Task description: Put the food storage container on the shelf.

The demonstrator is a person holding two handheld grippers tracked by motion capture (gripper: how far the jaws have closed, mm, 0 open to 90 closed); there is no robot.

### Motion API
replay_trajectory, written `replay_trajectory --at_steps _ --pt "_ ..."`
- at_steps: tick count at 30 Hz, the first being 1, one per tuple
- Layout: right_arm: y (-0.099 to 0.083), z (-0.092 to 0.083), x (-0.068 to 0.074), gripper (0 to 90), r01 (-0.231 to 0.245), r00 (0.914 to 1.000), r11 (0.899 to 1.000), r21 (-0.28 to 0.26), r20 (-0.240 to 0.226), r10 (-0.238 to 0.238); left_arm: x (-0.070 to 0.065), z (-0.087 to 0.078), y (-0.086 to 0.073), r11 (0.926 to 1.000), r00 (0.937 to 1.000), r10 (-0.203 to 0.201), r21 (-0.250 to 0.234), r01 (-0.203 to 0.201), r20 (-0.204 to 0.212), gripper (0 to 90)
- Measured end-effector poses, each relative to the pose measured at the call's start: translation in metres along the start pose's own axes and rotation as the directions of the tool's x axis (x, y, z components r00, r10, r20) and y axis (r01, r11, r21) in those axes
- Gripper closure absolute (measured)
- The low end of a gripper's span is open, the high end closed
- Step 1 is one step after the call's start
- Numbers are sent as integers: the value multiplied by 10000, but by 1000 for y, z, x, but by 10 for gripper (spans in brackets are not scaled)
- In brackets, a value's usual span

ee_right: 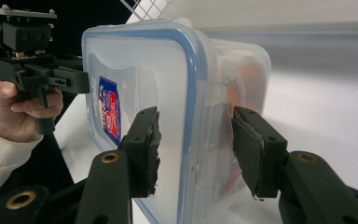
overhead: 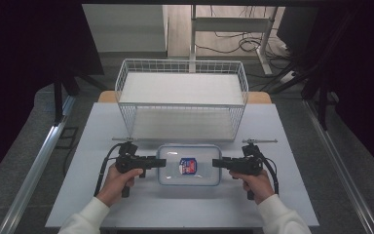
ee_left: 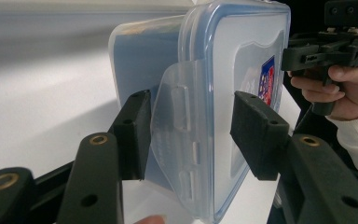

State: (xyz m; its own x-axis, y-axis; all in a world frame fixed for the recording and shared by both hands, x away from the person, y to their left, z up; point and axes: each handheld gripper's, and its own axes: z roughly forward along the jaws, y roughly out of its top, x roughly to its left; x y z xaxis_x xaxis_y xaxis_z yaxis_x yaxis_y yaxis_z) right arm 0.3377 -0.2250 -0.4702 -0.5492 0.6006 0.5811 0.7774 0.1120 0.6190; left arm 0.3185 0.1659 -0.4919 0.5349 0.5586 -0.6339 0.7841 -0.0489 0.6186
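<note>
Facing from above: clear lidded container (overhead: 189, 165) lies on the table (overhead: 102, 126), before the wire basket (overhead: 182, 96), between left gripper (overhead: 161, 163) and right gripper (overhead: 215, 163).
Left gripper view: jaws wide, straddling the container's latch end, not clamped.
Right gripper view: jaws wide, straddling the opposite end.

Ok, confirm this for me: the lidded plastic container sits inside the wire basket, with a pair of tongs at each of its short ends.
Not quite. In the high view the plastic container sits on the table in front of the wire basket, not inside it. The rest holds: the left tongs and right tongs are at its short ends.
</note>
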Motion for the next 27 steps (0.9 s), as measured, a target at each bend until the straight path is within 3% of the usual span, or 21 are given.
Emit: replay_trajectory --at_steps 14,19,21,24,27 --pt "39 25 -14 518 260 9997 9996 -74 22 -260 32 1 31 9996 10000 -75 -268 75 -20 498" --pt "49 31 -22 518 211 9998 9997 -130 41 -211 41 6 40 9996 9999 -156 -248 155 -21 498" --pt "52 34 -27 518 178 9998 9998 -98 31 -178 45 8 45 9998 10000 41 -175 -42 -48 498" --pt "55 38 -32 517 105 9999 9998 -141 -16 -105 50 10 50 9998 9999 25 -195 -27 -112 497" --pt "60 41 -35 517 195 9998 9996 -187 31 -194 55 13 52 9996 9999 -155 -223 154 -24 498"
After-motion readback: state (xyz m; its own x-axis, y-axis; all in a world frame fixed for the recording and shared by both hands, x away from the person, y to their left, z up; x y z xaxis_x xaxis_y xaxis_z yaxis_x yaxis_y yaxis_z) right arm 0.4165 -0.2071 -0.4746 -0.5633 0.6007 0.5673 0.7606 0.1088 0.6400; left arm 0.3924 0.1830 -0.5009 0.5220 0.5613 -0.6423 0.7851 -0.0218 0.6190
